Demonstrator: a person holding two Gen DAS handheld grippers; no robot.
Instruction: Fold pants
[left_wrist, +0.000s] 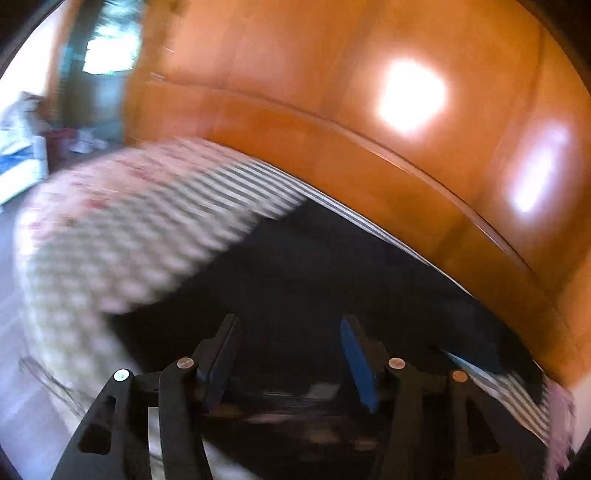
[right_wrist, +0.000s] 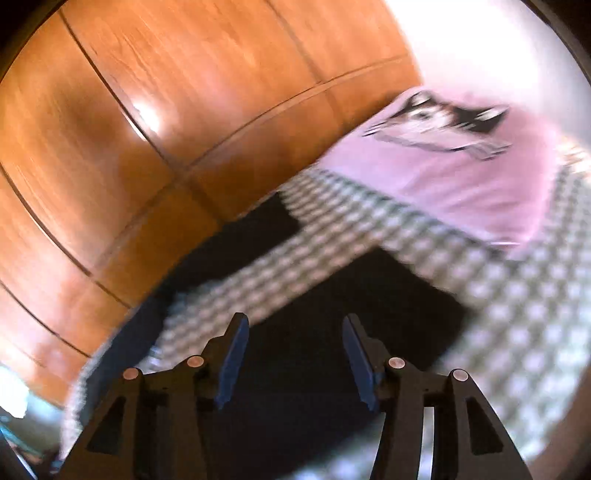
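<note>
The pants (left_wrist: 325, 280), a dark garment, lie spread on a bed covered by a checked bedspread (left_wrist: 110, 236), close beside a wooden wardrobe (left_wrist: 332, 74). In the left wrist view the left tool (left_wrist: 291, 332) hovers just above the dark cloth with its jaws apart and nothing between the blue pads, which suggests the fabric is laid where it belongs. In the right wrist view the right tool (right_wrist: 295, 332) stands likewise parted and empty over the pants, a strip of bedspread crossing between two dark areas. A pink pillow (right_wrist: 443, 177) lies farther up the bed. Both views are blurred, so the fold's exact shape cannot be told.
</note>
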